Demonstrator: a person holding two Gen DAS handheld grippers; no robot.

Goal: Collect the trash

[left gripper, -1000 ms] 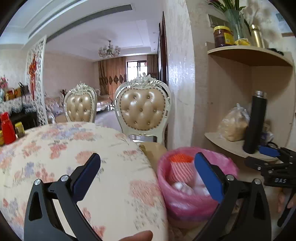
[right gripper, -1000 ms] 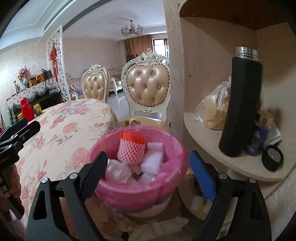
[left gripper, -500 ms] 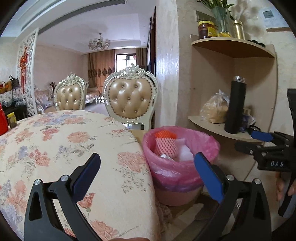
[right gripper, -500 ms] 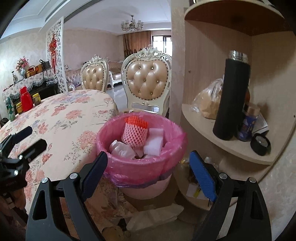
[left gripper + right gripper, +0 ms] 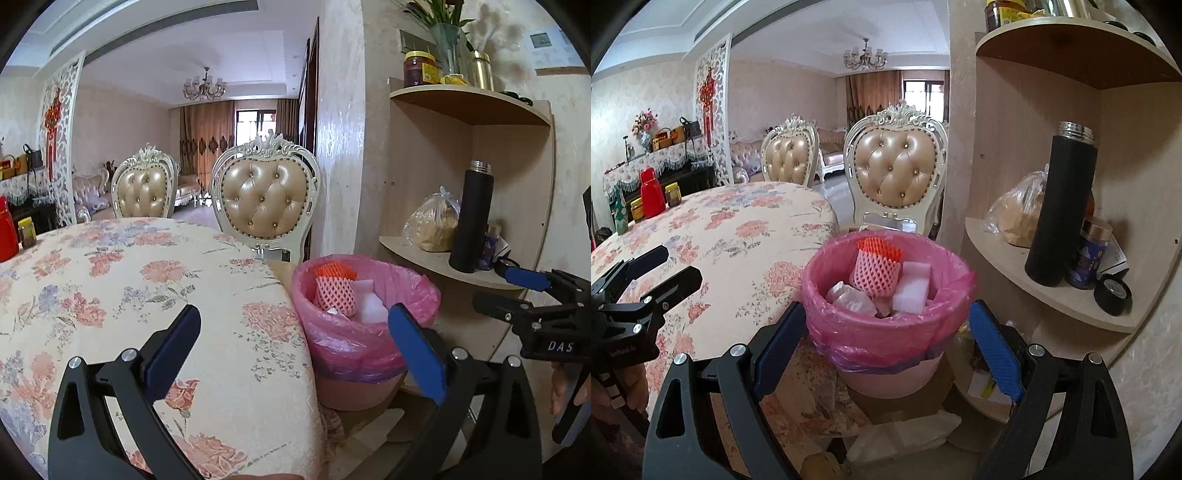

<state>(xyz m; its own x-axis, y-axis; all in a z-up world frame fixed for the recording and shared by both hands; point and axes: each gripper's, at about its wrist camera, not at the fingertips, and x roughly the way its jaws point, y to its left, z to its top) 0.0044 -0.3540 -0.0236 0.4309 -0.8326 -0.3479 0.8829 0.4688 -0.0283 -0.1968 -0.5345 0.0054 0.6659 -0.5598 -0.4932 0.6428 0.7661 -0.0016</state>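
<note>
- Left wrist view: left gripper (image 5: pixel 291 332) spread wide, nothing between its blue pads, held above the edge of the desk (image 5: pixel 129 280) with its floral cloth.
- Just ahead and right of it, beside the desk edge, trash bin (image 5: pixel 365 332) with a pink liner, standing on the floor.
- Inside the bin: pink foam net (image 5: pixel 334 291) with an orange top, upright, and white foam piece (image 5: pixel 373 302) to its right, touching it.
- Farther right, right gripper (image 5: pixel 517 286) at bin height, also spread and empty; fingers of a hand (image 5: pixel 563 384) on its handle.
- Beyond the bin, corner shelf (image 5: pixel 436 262) carrying black flask (image 5: pixel 472 218) and tied plastic bag (image 5: pixel 432 225); two padded chairs (image 5: pixel 264 201) behind the desk.
- Right wrist view: right gripper (image 5: pixel 886 336) wide apart with nothing held, straddling the near rim of the trash bin (image 5: pixel 886 332) in the picture; contact cannot be told.
- Straight ahead in the bin: pink foam net (image 5: pixel 875 269), white foam piece (image 5: pixel 912 288) at its right, crumpled clear wrapper (image 5: pixel 849 295) at its left.
- To the left, left gripper (image 5: pixel 661 267) over the desk (image 5: pixel 738 229), apart and empty.
- To the right, corner shelf (image 5: pixel 1015 273) with black flask (image 5: pixel 1062 206), blue tin (image 5: pixel 1087 258) and roll of black tape (image 5: pixel 1112 293).
- Far left on the desk, red bottle (image 5: pixel 652 192) among small jars.
</note>
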